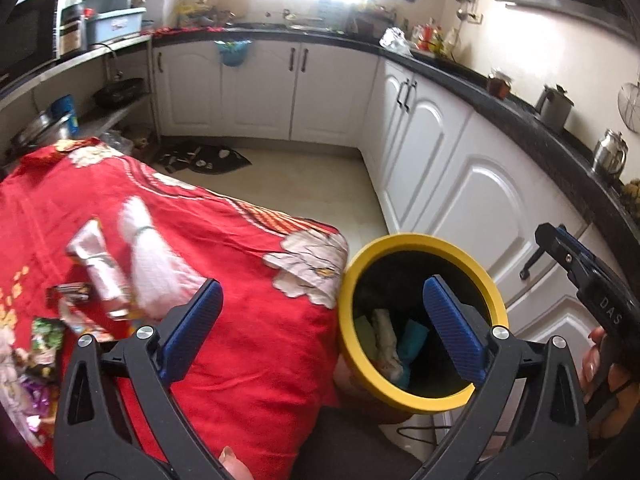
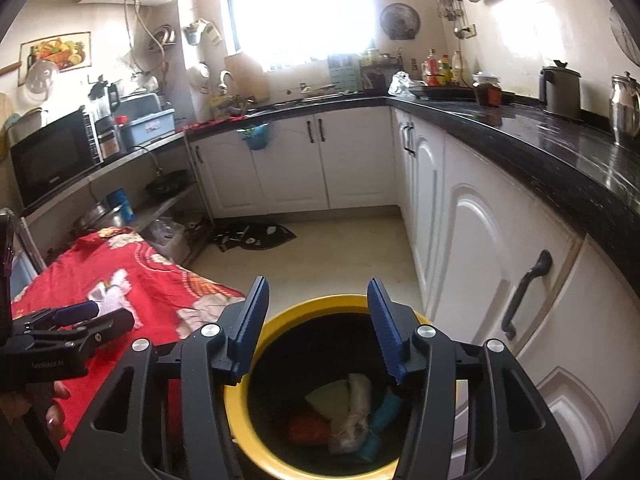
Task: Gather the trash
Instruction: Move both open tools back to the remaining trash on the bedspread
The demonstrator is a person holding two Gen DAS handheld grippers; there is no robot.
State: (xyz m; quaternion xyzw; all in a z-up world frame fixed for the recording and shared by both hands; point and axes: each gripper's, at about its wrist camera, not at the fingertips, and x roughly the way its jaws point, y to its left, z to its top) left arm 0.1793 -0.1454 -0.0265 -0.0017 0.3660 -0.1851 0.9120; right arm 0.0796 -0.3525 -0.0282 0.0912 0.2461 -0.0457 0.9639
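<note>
Bin (image 2: 240,396) yellow-rimmed, beside red-clothed worktop (image 1: 248,280), holds crumpled trash (image 2: 352,412). Right gripper (image 2: 318,328) above bin, jaws apart, empty. Left gripper (image 1: 320,328) jaws wide apart, empty. Wrappers (image 1: 96,272) on cloth.

The letters "DAS" are printed in white on the black body of the right gripper (image 1: 568,264), seen at the right edge of the left wrist view. A line of small white lettering runs along the black body of the left gripper (image 2: 76,314) in the right wrist view; it is too small to read. No other text is legible.
</note>
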